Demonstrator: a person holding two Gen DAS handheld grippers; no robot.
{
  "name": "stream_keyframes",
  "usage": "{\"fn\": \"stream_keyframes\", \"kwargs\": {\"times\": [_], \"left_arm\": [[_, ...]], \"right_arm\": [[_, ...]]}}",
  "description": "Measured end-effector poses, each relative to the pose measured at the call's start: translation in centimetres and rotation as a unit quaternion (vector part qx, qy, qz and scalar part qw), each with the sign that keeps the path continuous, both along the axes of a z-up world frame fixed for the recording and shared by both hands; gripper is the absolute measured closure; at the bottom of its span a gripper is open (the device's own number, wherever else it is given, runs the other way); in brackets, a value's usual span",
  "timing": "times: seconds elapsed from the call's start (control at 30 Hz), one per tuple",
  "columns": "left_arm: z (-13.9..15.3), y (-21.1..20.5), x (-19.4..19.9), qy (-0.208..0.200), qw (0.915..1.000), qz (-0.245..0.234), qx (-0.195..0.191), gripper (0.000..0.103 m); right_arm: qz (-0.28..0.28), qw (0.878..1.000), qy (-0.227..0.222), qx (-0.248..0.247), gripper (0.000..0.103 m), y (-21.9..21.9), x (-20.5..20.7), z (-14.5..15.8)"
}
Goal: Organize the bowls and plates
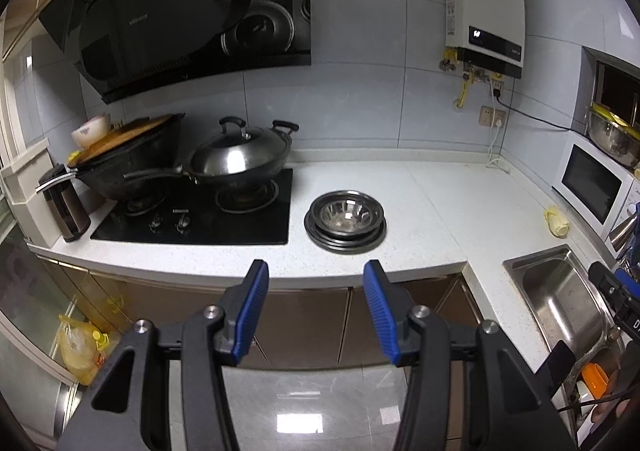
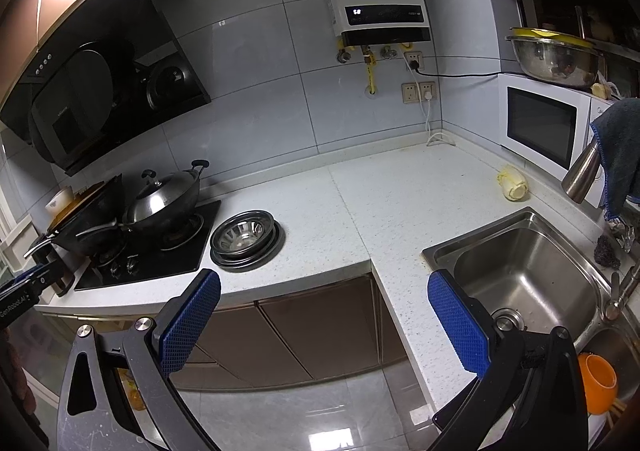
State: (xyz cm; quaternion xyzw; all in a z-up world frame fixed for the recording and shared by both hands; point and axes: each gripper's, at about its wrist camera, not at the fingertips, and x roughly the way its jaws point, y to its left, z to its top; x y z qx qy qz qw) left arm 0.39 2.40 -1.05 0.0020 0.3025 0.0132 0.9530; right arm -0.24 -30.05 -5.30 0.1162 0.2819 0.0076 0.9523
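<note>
From the left wrist view, the left hand-held gripper (image 1: 316, 283) hangs with its blue fingers spread wide and nothing between them, out over the floor just short of the surface (image 1: 420, 203). The stack of plates and bowls (image 1: 345, 220) sits on that surface just beside the stove (image 1: 192, 211), dark plates below and a shiny metal bowl nested on top. Judging from this, the stack looks already gathered, so any further step should be a level approach, one finger under a rim, lifted slowly since steel may slip on the pads. How many pieces are stacked cannot be counted here. From the right wrist view, the right hand-held gripper (image 2: 324, 295) is likewise wide apart and empty, held near the sink (image 2: 520, 263), well away from the stack. An orange cup (image 2: 598, 377) is half hidden behind its right finger, and whether more dishes wait in that lower basin cannot be told.
</note>
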Motion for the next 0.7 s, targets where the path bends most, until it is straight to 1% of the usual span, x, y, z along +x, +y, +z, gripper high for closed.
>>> {"fn": "stream_keyframes", "kwargs": {"times": [0.2,0.37,0.5,0.7], "left_arm": [[-0.8,0.09,0.62,0.018,0.9998,0.001,-0.002,0.055],[-1.02,-0.48,0.74,0.024,0.9994,-0.022,-0.004,0.055],[-1.07,-0.75,0.77,0.019,0.9998,-0.009,0.006,0.055],[-0.74,-0.63,1.07,0.017,0.9999,-0.002,0.001,0.055]], "right_arm": [[-0.004,1.0,0.004,0.003,0.001,-0.35,0.13,-0.16],[-0.004,1.0,0.003,0.002,0.001,-0.36,0.15,-0.06],[-0.005,1.0,0.002,0.001,0.001,-0.33,0.25,-0.01],[-0.009,1.0,0.004,0.003,0.001,-0.45,0.55,-0.05]]}}
